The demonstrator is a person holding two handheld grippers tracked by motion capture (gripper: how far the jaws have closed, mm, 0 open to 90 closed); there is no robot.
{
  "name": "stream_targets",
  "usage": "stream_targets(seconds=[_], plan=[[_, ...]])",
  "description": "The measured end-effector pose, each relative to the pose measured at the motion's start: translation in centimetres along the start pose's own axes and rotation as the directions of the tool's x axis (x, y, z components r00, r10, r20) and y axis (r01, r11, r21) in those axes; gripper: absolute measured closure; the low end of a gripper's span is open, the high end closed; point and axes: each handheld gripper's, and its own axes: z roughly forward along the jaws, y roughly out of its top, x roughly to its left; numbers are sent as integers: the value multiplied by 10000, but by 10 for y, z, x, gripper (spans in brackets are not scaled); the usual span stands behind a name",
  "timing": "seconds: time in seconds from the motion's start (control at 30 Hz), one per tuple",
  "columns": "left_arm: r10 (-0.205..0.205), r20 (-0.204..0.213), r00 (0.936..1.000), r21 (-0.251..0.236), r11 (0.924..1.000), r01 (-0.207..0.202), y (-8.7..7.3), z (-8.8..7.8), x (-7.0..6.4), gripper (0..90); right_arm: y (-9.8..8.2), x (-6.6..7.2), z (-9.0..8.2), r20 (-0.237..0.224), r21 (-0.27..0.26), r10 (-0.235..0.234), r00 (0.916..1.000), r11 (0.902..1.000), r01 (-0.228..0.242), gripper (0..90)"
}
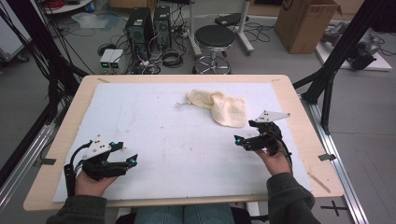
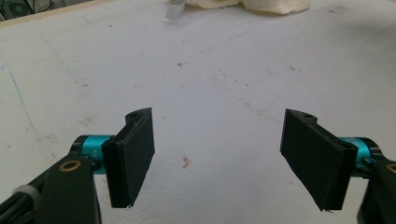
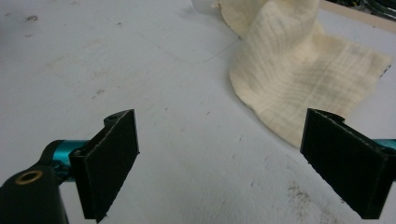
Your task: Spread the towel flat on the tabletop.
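A crumpled cream cloth [image 1: 220, 107] lies on the white mat [image 1: 154, 140] toward the far right of the table. In the right gripper view the cloth [image 3: 294, 65] spreads just ahead of the right jaw. My right gripper [image 1: 245, 132] is open, held a little in front of the cloth, with nothing between its jaws [image 3: 236, 158]. My left gripper [image 1: 130, 155] is open near the front left of the mat, far from the cloth, and its jaws [image 2: 219, 158] frame bare mat. The cloth's edge [image 2: 261, 4] shows at the top of the left gripper view.
The wooden table edge [image 1: 187, 78] frames the mat. Beyond the table stand a black stool [image 1: 214, 39], computer towers [image 1: 147, 25], tangled cables and a cardboard box [image 1: 306, 21]. A small clear scrap [image 2: 173, 10] lies beside the cloth.
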Motion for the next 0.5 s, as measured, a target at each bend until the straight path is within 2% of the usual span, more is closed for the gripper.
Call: stream_targets(seconds=[0.23, 0.37, 0.5], plan=[[6, 22, 10000, 23, 10000, -7, 0, -1, 0, 265, 21, -12, 7, -151, 179, -81, 9999, 9998, 84, 107], [21, -28, 10000, -10, 10000, -21, 0, -3, 0, 265, 37, -24, 15, -167, 316, -55, 9998, 9995, 60, 107], [32, -56, 10000, -40, 10000, -32, -1, -3, 0, 264, 42, -28, 19, -313, 268, -126, 9994, 9995, 135, 107]])
